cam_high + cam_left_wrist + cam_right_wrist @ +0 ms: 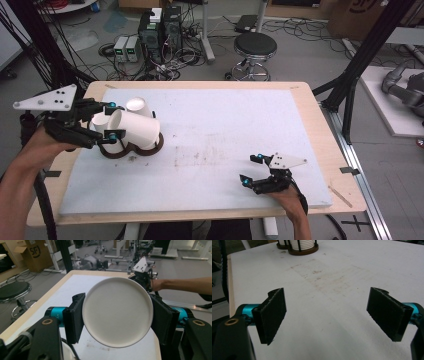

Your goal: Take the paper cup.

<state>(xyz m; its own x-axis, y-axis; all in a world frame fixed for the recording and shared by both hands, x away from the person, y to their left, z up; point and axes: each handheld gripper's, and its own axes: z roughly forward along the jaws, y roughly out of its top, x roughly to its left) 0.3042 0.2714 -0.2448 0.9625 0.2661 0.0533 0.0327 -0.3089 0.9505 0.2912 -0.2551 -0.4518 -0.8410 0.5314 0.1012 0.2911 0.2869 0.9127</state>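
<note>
Your left hand-held gripper [111, 120] is clamped on a white paper cup [134, 129], held tilted on its side over the dark brown cup holder [150, 148] at the table's [320, 135] near-left area; in the left gripper view the cup's base [117, 311] faces the camera between both pads. Other white cups [138, 106] already stand in the holder, so judge this cup as in transit, not yet seated. Your right hand-held gripper [252, 170] rests released and empty on the white mat [225, 125]. The only writing visible is a mark on a cardboard box [33, 255], seemingly "SF".

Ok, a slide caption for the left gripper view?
Left claw clamped on a white cup, its base facing the camera, above the white table mat.
</note>
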